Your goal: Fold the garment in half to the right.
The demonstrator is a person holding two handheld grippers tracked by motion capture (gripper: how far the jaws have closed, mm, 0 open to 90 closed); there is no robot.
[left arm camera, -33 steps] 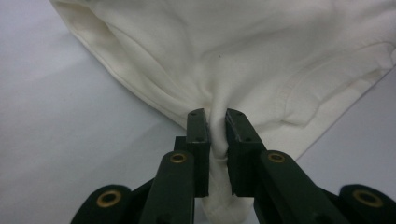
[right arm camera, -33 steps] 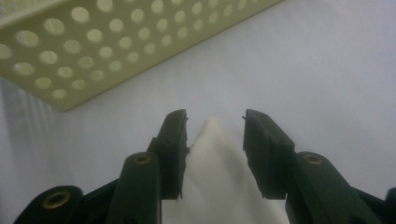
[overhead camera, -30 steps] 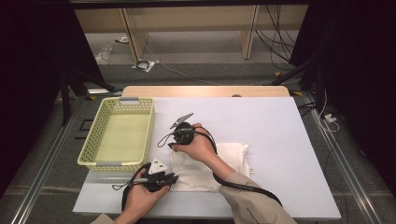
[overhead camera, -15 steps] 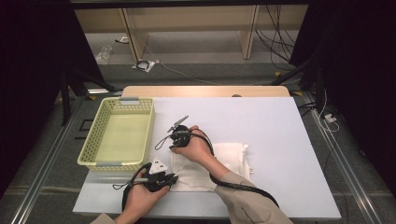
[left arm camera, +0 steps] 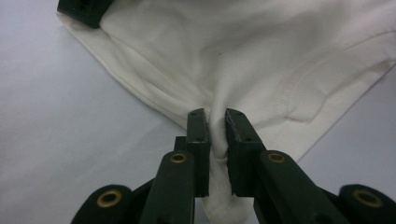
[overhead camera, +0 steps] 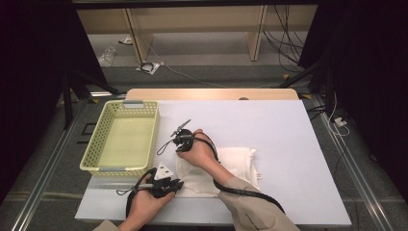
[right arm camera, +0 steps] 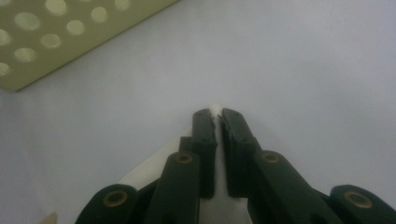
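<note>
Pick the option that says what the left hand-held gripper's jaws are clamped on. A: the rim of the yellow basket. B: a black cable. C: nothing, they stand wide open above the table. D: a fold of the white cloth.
D: in the left gripper view the left hand-held gripper has its two black jaws pinched together on a bunched fold of the white cloth, which lies on the white table.

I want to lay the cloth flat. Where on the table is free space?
Free: the table's right half beyond the cloth, and the far strip behind it. Crowded: front left, where both grippers pinch the cloth beside the basket.
</note>
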